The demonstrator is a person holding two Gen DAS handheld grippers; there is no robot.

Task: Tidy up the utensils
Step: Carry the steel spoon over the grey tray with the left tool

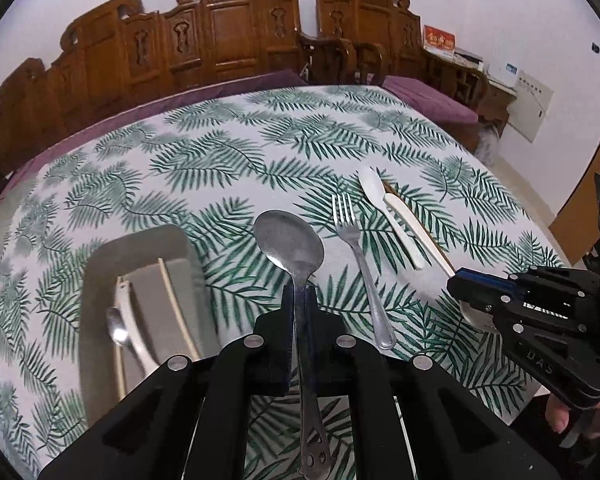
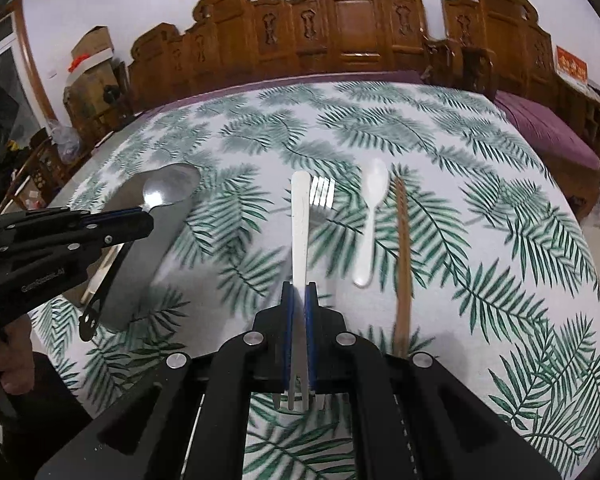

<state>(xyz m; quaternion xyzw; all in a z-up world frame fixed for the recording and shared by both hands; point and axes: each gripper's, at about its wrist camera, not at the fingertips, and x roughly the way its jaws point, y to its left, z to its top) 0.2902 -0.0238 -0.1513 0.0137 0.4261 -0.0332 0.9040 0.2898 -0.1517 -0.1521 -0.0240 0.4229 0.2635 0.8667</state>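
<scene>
My left gripper (image 1: 300,296) is shut on the handle of a large metal spoon (image 1: 290,240), held above the table with its bowl pointing away. That spoon (image 2: 172,188) hangs over the grey tray (image 2: 140,280) in the right wrist view. My right gripper (image 2: 300,292) is shut on a white plastic fork (image 2: 300,220), handle forward and tines toward the camera. A metal fork (image 1: 360,264), a white plastic spoon (image 2: 374,188) and brown chopsticks (image 2: 402,260) lie on the leaf-print cloth. The grey tray (image 1: 100,264) holds a small metal spoon (image 1: 118,332), a white utensil and pale chopsticks.
The leaf-print tablecloth (image 1: 220,152) covers the table. Carved wooden chairs (image 1: 228,24) and purple cushions stand behind it. A person's hand (image 1: 560,416) holds the right gripper (image 1: 458,282) at the table's right edge. Boxes (image 2: 92,56) sit far left.
</scene>
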